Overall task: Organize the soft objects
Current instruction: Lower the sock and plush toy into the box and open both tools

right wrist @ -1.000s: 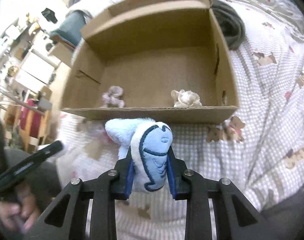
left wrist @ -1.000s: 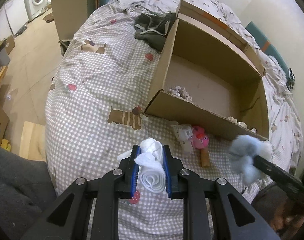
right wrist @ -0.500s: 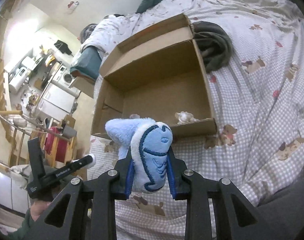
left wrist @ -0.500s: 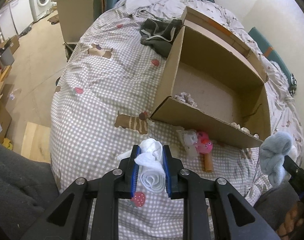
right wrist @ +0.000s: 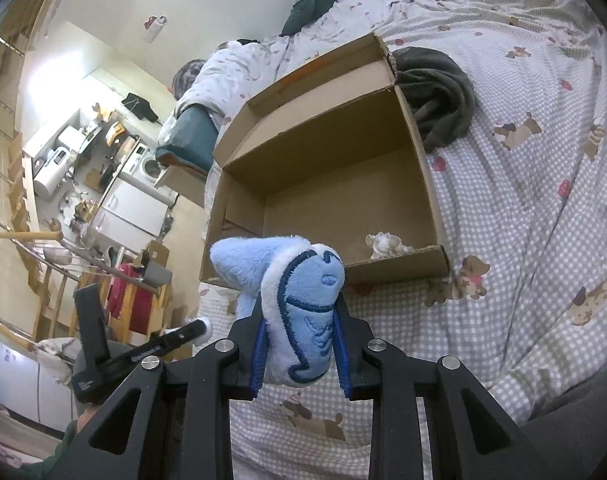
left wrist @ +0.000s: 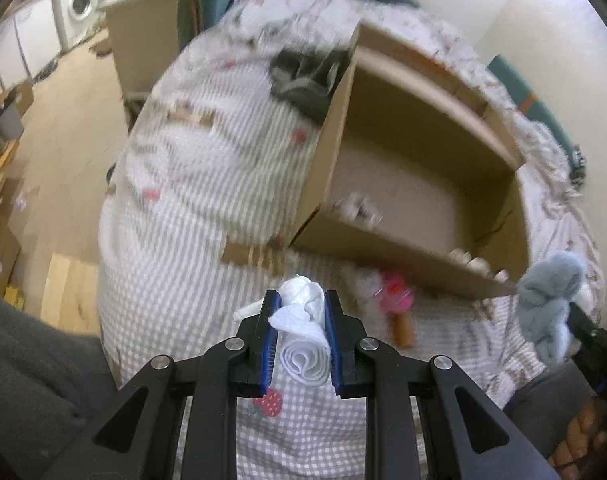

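In the left wrist view, the left gripper [left wrist: 299, 344] was seen at lower centre, its 2 blue pads clamped on a rolled white cloth [left wrist: 305, 340]. The roll's long axis ran along the fingers, up the frame, with its spiral end facing the camera and its loose end poking out past the tips. Beyond it, an open cardboard box [left wrist: 383, 248] lay on the checked bedspread [left wrist: 191, 216] in the upper right, with small pale soft items inside near its front wall. A pink toy [left wrist: 395, 298] lay just in front of the box. At the right edge, a blue plush toy [left wrist: 551, 300] was seen.

In the right wrist view, the right gripper [right wrist: 301, 344] was closed on the blue plush toy [right wrist: 303, 312] at lower centre. Its long axis stood roughly upright in the frame, and a fluffy part stuck out to the upper left. The cardboard box [right wrist: 427, 184] lay beyond it at centre, a dark garment [right wrist: 439, 96] touching its far right corner.
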`<state>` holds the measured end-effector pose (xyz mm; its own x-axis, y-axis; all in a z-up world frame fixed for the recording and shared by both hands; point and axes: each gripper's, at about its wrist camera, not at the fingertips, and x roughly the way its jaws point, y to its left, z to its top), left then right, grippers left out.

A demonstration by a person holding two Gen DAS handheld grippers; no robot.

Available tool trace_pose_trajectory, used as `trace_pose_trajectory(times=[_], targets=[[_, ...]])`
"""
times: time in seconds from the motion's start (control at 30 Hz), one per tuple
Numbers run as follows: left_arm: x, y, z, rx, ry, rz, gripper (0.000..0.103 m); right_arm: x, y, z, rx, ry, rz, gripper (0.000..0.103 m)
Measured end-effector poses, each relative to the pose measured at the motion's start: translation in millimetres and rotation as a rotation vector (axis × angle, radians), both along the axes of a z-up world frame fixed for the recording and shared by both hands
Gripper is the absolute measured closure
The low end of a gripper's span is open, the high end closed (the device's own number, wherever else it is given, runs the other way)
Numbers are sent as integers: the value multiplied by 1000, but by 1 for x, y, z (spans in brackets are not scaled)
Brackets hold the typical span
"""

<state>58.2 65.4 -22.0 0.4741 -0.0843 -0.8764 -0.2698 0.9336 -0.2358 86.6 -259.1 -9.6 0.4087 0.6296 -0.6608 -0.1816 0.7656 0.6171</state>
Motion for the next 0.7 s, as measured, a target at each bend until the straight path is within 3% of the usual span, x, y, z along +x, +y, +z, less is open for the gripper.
trace_pose_trajectory(times=[0.23,0.4,0.57,0.7], targets=[[35,-8,42,-12,-73,-64,83,25,-6,14,11,-24,-17,73],[82,-22,55,75,-109,-128,83,59,-2,19,-41,-50,-36,73],[117,-36,40,111,-97,-175,83,91,12,11,-113,-67,-30,73],[135,-58,6,112,-49,-239,83,105,24,-8,-142,-39,-21,73]])
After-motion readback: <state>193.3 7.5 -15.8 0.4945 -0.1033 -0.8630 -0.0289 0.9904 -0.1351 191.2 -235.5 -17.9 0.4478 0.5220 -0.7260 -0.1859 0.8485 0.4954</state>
